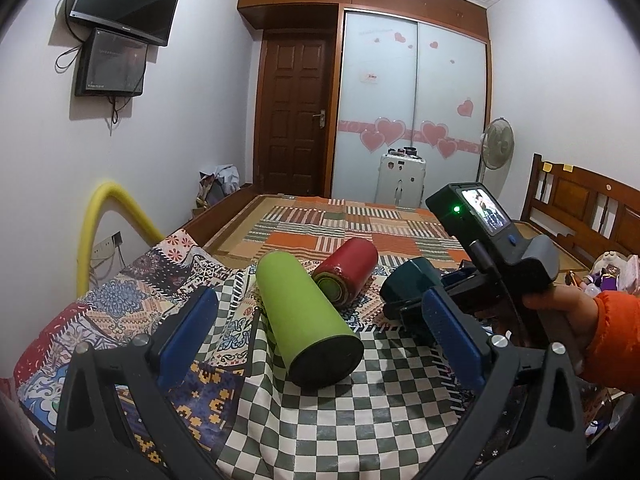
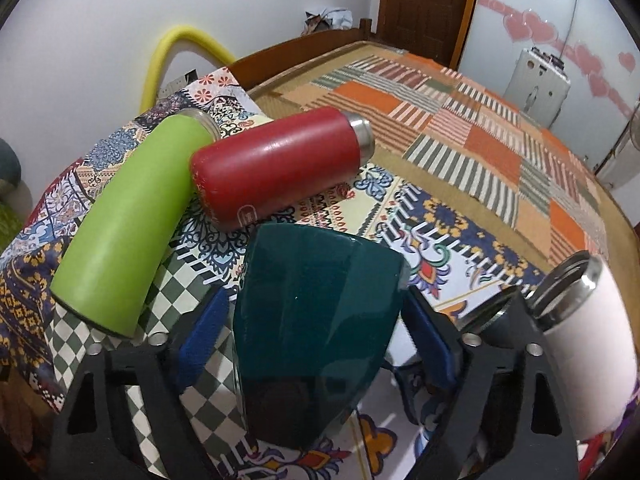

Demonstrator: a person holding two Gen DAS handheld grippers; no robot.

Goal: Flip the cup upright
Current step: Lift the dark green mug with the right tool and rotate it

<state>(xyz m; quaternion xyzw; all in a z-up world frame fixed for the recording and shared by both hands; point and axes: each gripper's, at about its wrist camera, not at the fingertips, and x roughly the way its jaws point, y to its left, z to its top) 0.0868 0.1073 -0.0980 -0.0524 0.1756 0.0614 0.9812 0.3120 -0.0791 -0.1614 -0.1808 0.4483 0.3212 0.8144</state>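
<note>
A dark teal cup (image 2: 316, 320) lies between the blue pads of my right gripper (image 2: 316, 320), which is closed on its sides; it shows small in the left wrist view (image 1: 412, 280). A green cup (image 1: 304, 320) lies on its side on the patterned cloth, between the fingers of my open left gripper (image 1: 320, 328) but not touched. It also shows in the right wrist view (image 2: 128, 220). A red bottle (image 1: 348, 276) lies on its side behind the green one and shows in the right wrist view (image 2: 276, 164).
A white bottle (image 2: 588, 344) with a steel rim lies at the right. The bed's striped mat (image 1: 344, 224) stretches beyond the cloth. A yellow foam tube (image 1: 100, 224) curves at the left wall. The wooden headboard (image 1: 580, 208) stands at the right.
</note>
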